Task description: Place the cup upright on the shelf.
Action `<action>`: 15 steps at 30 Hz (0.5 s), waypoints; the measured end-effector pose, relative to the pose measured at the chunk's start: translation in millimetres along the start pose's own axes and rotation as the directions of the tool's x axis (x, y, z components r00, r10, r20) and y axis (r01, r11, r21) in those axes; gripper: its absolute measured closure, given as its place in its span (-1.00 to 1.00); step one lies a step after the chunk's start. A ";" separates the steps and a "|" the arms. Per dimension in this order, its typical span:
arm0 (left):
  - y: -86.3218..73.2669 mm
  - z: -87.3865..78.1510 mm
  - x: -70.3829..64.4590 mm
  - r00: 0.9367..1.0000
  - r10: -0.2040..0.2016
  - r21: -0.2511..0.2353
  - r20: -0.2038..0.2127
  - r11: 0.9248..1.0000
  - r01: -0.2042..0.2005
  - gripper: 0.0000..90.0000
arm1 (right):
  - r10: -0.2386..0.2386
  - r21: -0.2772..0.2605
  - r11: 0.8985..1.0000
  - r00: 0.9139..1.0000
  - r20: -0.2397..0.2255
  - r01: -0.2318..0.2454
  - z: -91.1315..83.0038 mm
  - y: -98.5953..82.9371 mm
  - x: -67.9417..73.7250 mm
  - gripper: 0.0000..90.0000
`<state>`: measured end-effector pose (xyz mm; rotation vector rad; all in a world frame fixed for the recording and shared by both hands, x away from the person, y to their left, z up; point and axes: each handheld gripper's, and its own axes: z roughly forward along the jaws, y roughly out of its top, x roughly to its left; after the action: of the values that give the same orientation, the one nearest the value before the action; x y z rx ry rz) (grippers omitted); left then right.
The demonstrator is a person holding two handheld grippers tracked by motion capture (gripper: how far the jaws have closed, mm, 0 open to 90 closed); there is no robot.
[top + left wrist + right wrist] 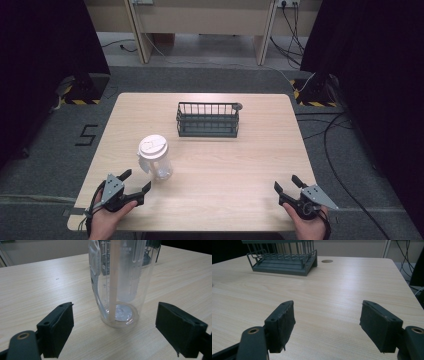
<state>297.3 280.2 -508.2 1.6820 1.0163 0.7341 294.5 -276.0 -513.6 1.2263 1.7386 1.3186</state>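
The jug (156, 159) stands upright on the worktop (235, 170), at about 8 o'clock from the worktop's middle. It is clear plastic with a white lid (152, 146) and a handle on its side. In the left gripper view the jug (120, 282) rises straight ahead, its round base resting on the wood and printed measuring marks running up its wall.

The left hand-held gripper (137, 181) sits just beside the jug, at its 7 o'clock, with jaws spread wide and nothing between them; they do not touch the jug. In its own view the left hand-held gripper (115, 327) frames the jug's base from a little way back.

The right hand-held gripper (287, 183) is well apart, at 4 o'clock from the worktop's middle, near the front edge. Its jaws are also spread wide and empty, over bare wood in its own view (327, 320).

A dark wire rack (208, 120) stands at 12 o'clock, toward the far edge, with a round hole (327, 261) in the worktop just beside it.
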 end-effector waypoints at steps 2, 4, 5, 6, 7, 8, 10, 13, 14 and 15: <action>1.3 1.2 0.8 1.000 0.012 -0.003 -0.002 1.000 -0.012 -0.68 | -0.001 -0.002 1.000 1.000 -0.002 0.001 -0.3 -0.1 0.3 -0.41; 3.1 2.3 1.6 1.000 0.020 -0.008 -0.001 1.000 -0.020 -0.68 | -0.008 -0.001 1.000 1.000 -0.001 0.008 0.0 0.0 0.2 -0.42; 4.1 2.8 2.3 1.000 0.022 -0.011 -0.001 1.000 -0.023 -0.68 | -0.007 0.003 1.000 1.000 -0.004 0.007 0.2 0.0 0.6 -0.42; 5.2 3.3 3.0 1.000 0.024 -0.014 0.000 1.000 -0.024 -0.68 | -0.012 0.005 1.000 1.000 -0.002 0.012 0.3 0.2 0.8 -0.42; 6.2 3.6 3.6 1.000 0.026 -0.019 -0.001 0.999 -0.026 -0.68 | -0.015 0.007 1.000 1.000 -0.001 0.015 0.4 0.2 0.9 -0.42; 6.2 3.6 3.6 1.000 0.026 -0.019 -0.001 0.999 -0.026 -0.68 | -0.015 0.007 1.000 1.000 -0.001 0.015 0.4 0.2 0.9 -0.42; 9.1 5.2 5.9 0.999 0.034 -0.026 0.004 0.999 -0.034 -0.68 | -0.017 0.012 1.000 1.000 -0.005 0.017 0.9 0.4 0.9 -0.41; 10.8 8.2 6.5 0.999 0.035 -0.025 0.016 0.999 -0.035 -0.68 | -0.012 0.016 1.000 1.000 -0.010 0.012 1.5 0.6 0.7 -0.41; 11.2 9.5 6.2 0.999 0.035 -0.026 0.021 0.999 -0.034 -0.68 | -0.011 0.016 1.000 1.000 -0.010 0.011 1.5 0.6 0.5 -0.41; 11.7 10.8 5.9 0.999 0.038 -0.027 0.025 0.999 -0.037 -0.68 | -0.009 0.015 1.000 1.000 -0.010 0.010 1.4 0.5 0.3 -0.41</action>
<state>312.4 278.9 -500.6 1.6872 0.9559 0.7457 295.8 -275.1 -513.6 1.2203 1.7625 1.3106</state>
